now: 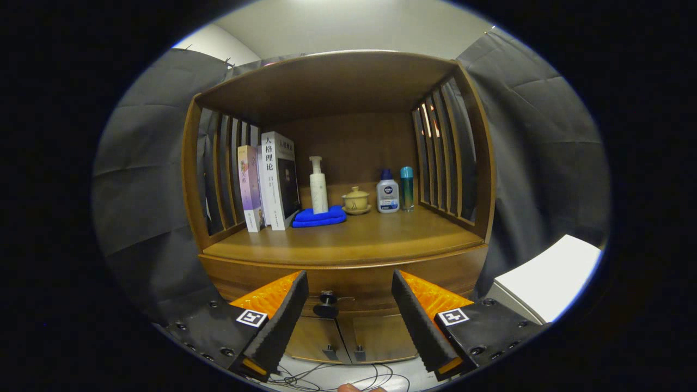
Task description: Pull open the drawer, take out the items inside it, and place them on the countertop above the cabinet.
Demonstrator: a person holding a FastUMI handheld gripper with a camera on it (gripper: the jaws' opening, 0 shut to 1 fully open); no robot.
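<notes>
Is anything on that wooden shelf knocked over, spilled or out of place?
Nothing stands out. The books, pump bottle, lidded cup and two small bottles stand upright; the blue cloth lies folded. The drawer is shut, and the gripper is open before its knob.

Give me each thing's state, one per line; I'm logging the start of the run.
drawer: shut, knob untouched
cabinet doors: shut
gripper: fingers open, knob between them, nothing held
books: upright, leaning on the slats
pump bottle: upright on the blue cloth
lidded cup: lid on, on a saucer
two small bottles: upright, capped
</notes>
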